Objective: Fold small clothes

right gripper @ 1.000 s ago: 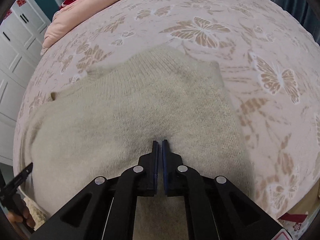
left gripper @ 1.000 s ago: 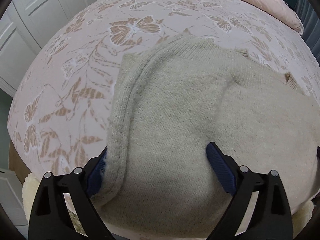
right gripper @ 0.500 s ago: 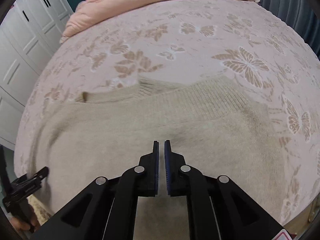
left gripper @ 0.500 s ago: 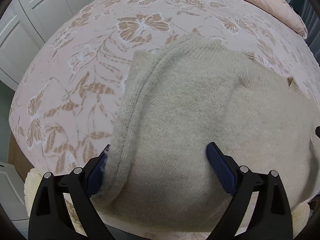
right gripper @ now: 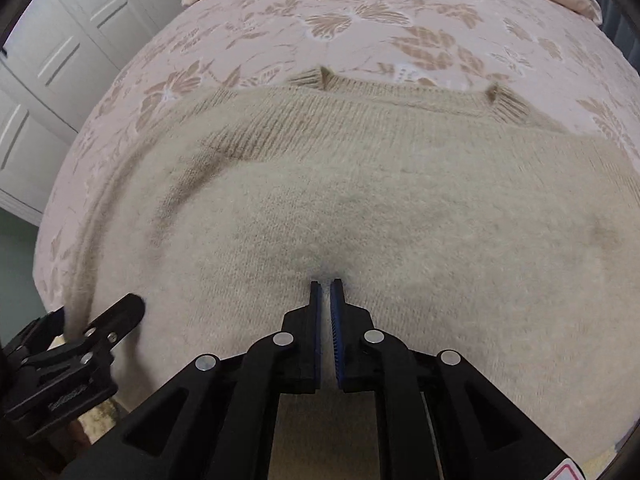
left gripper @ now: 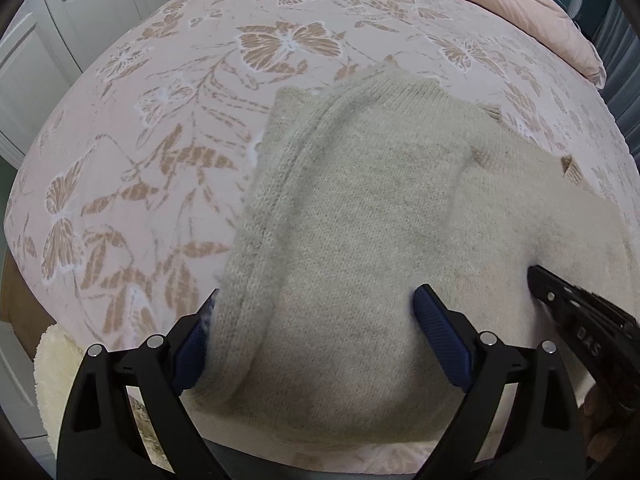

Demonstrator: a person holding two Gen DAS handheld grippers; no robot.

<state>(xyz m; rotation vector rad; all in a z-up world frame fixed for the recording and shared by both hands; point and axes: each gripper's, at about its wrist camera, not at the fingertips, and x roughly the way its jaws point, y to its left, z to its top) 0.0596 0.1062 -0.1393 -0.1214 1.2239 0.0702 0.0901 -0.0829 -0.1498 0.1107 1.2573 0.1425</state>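
Note:
A cream knit sweater (left gripper: 380,216) lies on the bed, its left sleeve folded in over the body. My left gripper (left gripper: 316,328) is open, its blue pads straddling the sweater's near left edge. In the right wrist view the sweater (right gripper: 360,200) fills the middle, collar at the far side. My right gripper (right gripper: 326,292) is shut with its tips pressed against the knit near the front edge; whether fabric is pinched between the pads I cannot tell. The right gripper also shows in the left wrist view (left gripper: 560,300), and the left gripper in the right wrist view (right gripper: 104,320).
The bed has a pink cover with tan butterflies (left gripper: 160,140). A pink pillow (left gripper: 520,0) lies at the far end. White wardrobe doors (right gripper: 52,60) stand to the left. A fluffy cream rug (left gripper: 52,380) lies below the bed's near edge.
My right gripper has swung left across the sweater, still shut, and now appears in the left wrist view. My left gripper stayed open at the sweater's near left edge.

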